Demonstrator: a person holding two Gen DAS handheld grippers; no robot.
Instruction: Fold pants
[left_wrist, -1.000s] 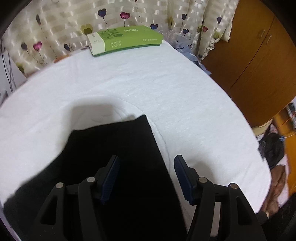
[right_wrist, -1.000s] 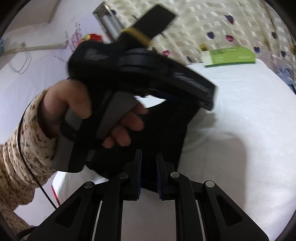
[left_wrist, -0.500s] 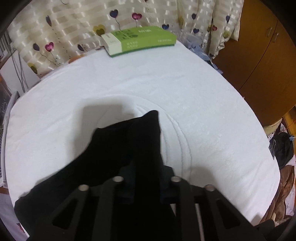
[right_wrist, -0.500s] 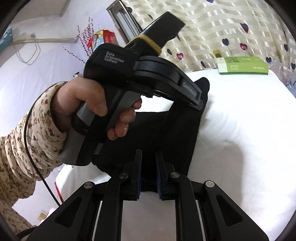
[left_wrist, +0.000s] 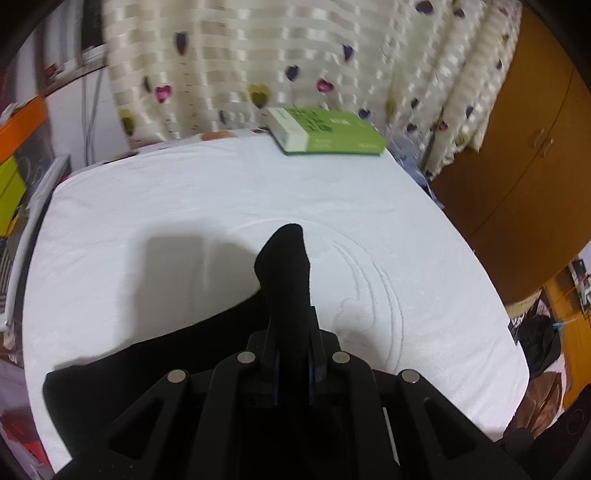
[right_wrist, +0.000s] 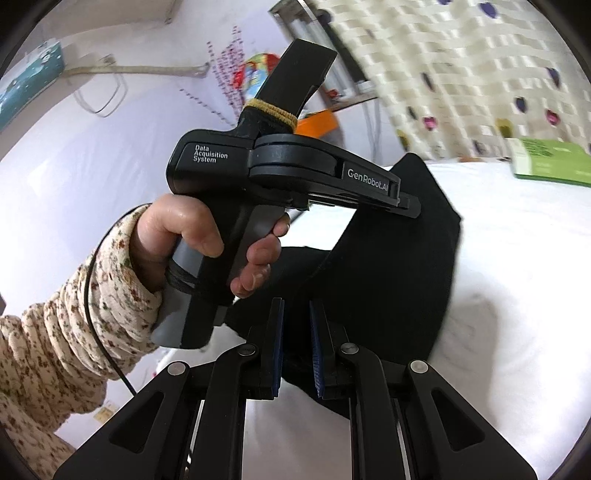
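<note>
The pants (left_wrist: 284, 273) are matt black cloth, soft and without sheen, soaking up light so that folds barely read. The white cover (left_wrist: 221, 192) beneath is a napped, towel-like fabric with faint stitched curves at about 3 o'clock of the pants. The left gripper (left_wrist: 293, 354) is matt black plastic with small bright metal pins, and the right gripper (right_wrist: 295, 343) matches it, its ribbed blue pads (right_wrist: 316, 343) looking rubbery. The green box (left_wrist: 325, 131) at 12 o'clock looks like smooth printed cardboard. The curtain (left_wrist: 295, 55) behind is woven cloth with satiny stripes. At 3 o'clock, the cabinet (left_wrist: 524, 155) is smooth, lightly glossy wood. The sleeve (right_wrist: 66, 325) is ribbed floral knit.
</note>
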